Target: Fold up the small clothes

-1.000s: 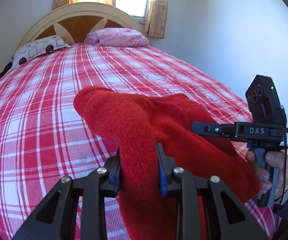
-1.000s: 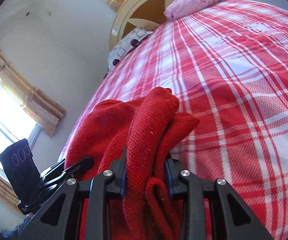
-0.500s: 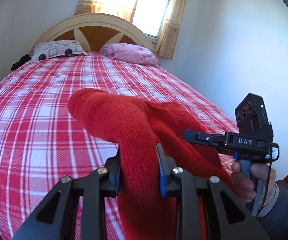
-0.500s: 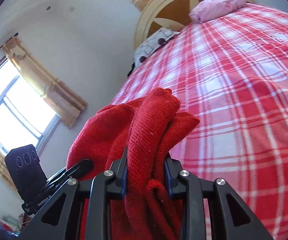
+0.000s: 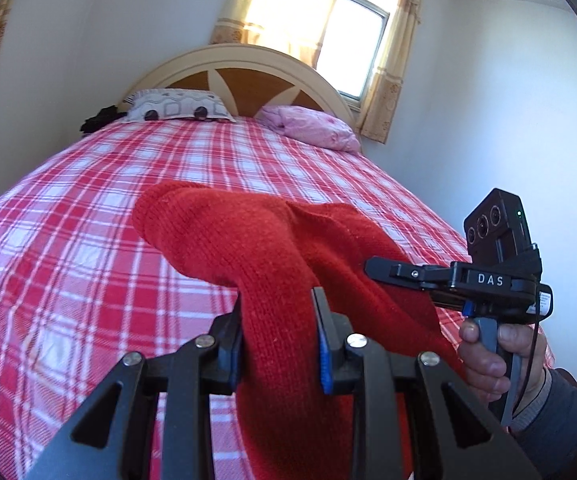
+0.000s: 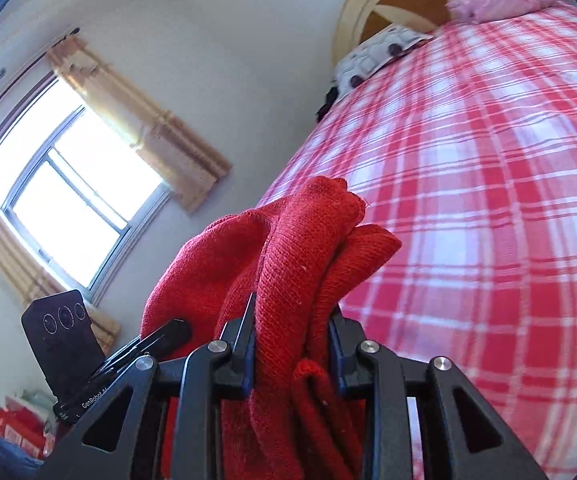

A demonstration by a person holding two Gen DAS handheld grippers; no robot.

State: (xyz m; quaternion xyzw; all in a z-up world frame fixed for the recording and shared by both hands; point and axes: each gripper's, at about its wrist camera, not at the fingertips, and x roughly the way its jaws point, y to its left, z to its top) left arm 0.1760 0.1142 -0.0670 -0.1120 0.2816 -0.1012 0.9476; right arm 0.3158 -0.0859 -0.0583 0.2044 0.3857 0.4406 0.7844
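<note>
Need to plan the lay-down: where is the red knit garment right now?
The red knit garment is held up over the plaid bed, clamped by the left gripper and the right gripper, near the foot end.

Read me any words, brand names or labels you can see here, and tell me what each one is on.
"DAS": white letters on the body of the right gripper.
"GenRobot AI", last letters partly hidden: on the side of the left gripper.
Small white sticker on the right gripper: print too small to read.
</note>
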